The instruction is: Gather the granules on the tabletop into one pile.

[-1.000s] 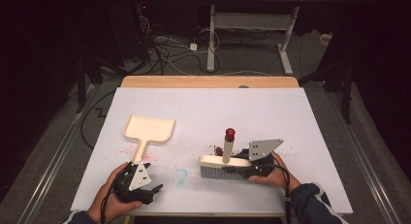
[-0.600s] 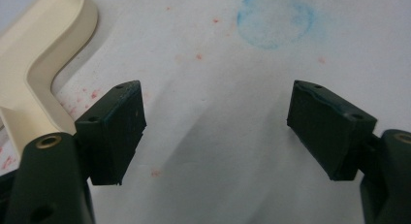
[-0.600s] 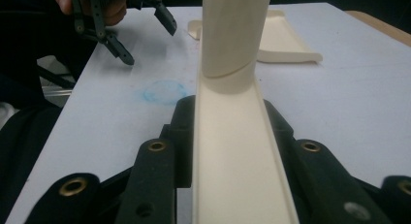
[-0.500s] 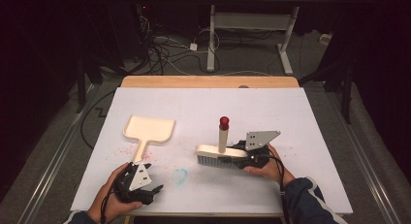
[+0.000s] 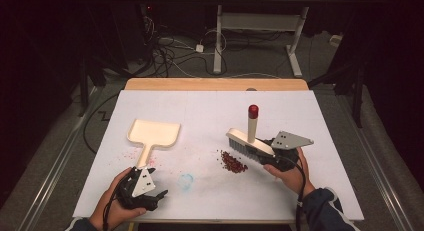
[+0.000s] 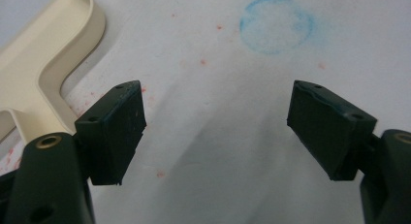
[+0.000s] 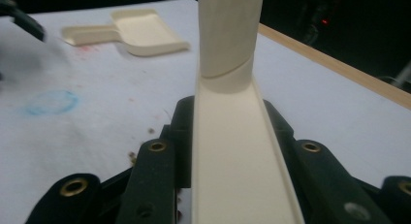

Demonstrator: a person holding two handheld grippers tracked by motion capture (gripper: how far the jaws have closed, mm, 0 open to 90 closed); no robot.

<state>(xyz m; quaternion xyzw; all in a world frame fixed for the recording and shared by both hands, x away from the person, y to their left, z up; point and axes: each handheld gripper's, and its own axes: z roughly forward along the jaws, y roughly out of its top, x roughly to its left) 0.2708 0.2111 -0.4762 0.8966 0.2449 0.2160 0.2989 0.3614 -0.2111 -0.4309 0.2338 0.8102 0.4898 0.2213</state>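
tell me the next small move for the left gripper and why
Probably close the left gripper on the dustpan handle. Its jaws stand open over bare table, with the handle just beside them in the left gripper view. The right gripper already clamps the brush next to the red crumbs, so the pan needs bringing over before sweeping.

My left gripper (image 5: 159, 195) has its jaws apart over bare table (image 5: 200, 116) at the near left. The dustpan (image 5: 152, 136) lies just beyond it and blocks the far-left path. Crumbs (image 5: 233, 161) lie in the middle, and right of them stands the brush (image 5: 248, 141) clamped in my right gripper (image 5: 267, 150). The far strip and near centre are free.
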